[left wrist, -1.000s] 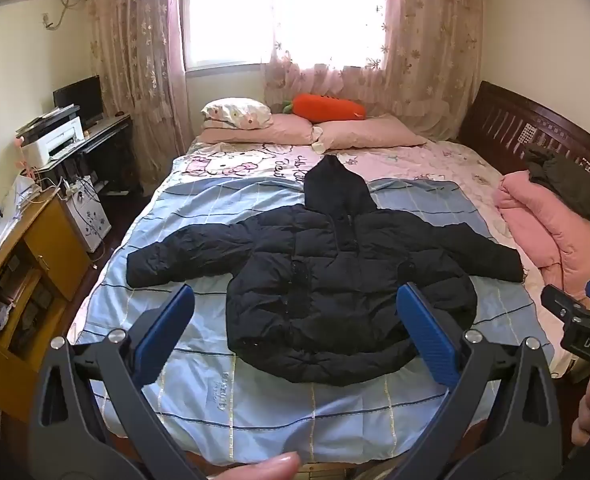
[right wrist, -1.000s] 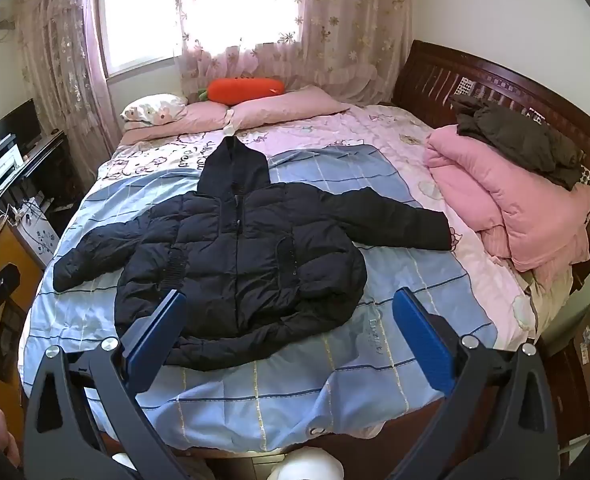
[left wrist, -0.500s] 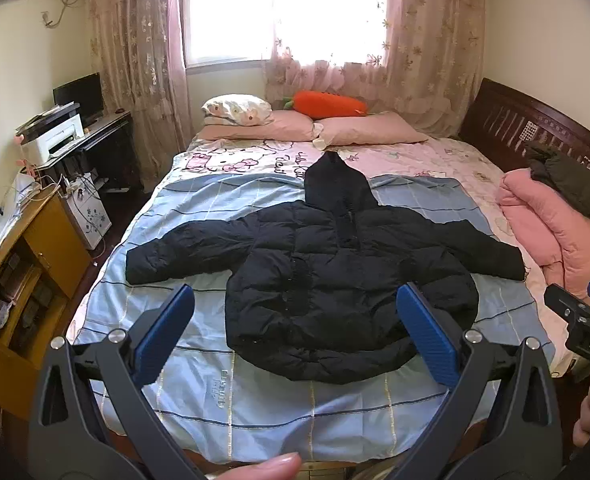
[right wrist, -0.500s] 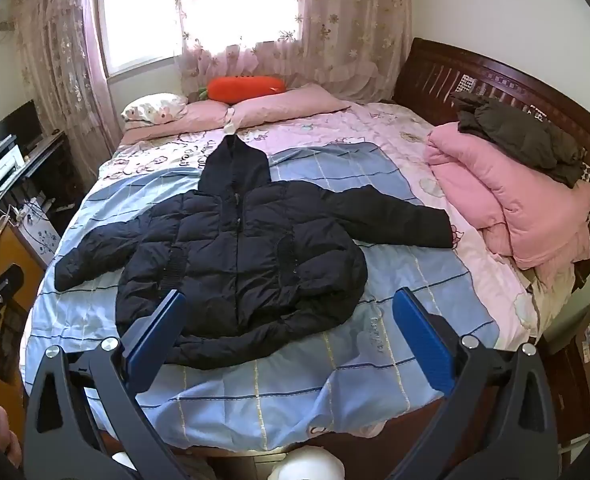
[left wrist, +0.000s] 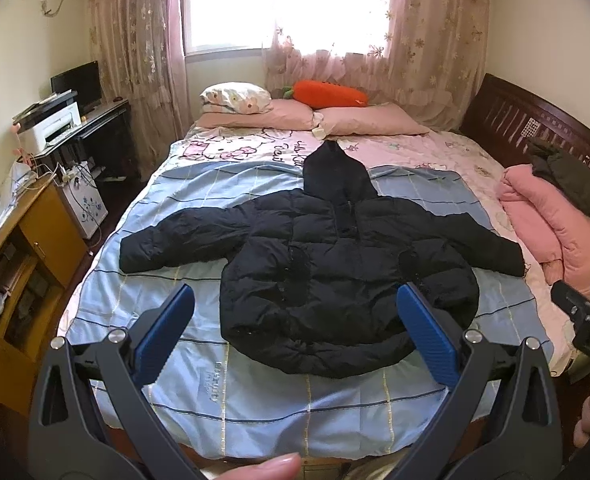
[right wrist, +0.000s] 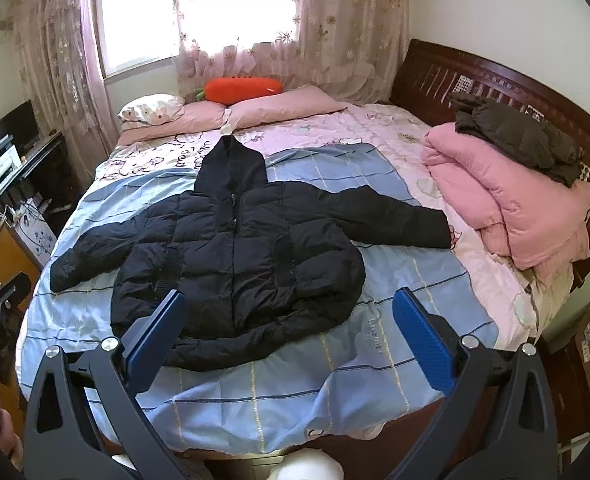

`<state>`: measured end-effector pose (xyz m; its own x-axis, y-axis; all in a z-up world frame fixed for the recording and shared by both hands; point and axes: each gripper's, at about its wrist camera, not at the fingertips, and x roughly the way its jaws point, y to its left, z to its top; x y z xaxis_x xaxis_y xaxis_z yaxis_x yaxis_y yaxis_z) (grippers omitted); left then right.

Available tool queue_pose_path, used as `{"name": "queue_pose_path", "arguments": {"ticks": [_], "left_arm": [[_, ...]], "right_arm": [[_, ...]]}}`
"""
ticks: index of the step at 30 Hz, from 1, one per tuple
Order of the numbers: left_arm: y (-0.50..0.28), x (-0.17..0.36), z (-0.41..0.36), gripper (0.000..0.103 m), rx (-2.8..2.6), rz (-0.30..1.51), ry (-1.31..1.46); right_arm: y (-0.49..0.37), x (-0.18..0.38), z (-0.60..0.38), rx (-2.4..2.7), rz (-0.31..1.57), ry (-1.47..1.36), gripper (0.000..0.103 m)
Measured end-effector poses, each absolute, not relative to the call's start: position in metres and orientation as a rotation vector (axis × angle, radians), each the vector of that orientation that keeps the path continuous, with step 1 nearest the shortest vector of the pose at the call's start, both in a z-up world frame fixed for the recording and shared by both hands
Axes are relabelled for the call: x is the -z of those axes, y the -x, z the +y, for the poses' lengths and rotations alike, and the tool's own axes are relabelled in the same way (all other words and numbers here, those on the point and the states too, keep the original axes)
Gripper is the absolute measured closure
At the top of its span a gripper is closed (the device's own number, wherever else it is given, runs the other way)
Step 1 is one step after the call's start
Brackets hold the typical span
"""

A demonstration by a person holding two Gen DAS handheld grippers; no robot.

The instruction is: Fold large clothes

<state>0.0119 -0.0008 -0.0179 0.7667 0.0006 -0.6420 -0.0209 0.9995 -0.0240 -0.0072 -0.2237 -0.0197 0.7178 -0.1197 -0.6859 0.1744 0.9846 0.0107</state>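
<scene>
Black puffer jacket (left wrist: 335, 272) flat, sleeves spread, unfolded; both jaws wide apart, empty.

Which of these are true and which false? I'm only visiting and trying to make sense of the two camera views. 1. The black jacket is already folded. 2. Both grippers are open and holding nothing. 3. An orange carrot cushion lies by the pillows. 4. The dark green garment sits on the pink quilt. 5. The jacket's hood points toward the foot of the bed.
1. False. The black jacket lies spread flat on the blue sheet, both sleeves out to the sides.
2. True. The left gripper and right gripper are both open, short of the jacket.
3. True. The carrot cushion lies behind the pink pillows.
4. True. The dark green garment sits on the pink quilt.
5. False. The hood points toward the pillows.
</scene>
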Motion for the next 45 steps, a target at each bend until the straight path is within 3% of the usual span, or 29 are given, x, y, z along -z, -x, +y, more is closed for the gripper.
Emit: {"name": "queue_pose_path", "arguments": {"ticks": [45], "left_arm": [[-0.019,0.024,0.008,0.002,-0.014,0.717,0.029]], "right_arm": [[0.001,0.032,-0.234,0.183,0.792,-0.100,0.001]]}}
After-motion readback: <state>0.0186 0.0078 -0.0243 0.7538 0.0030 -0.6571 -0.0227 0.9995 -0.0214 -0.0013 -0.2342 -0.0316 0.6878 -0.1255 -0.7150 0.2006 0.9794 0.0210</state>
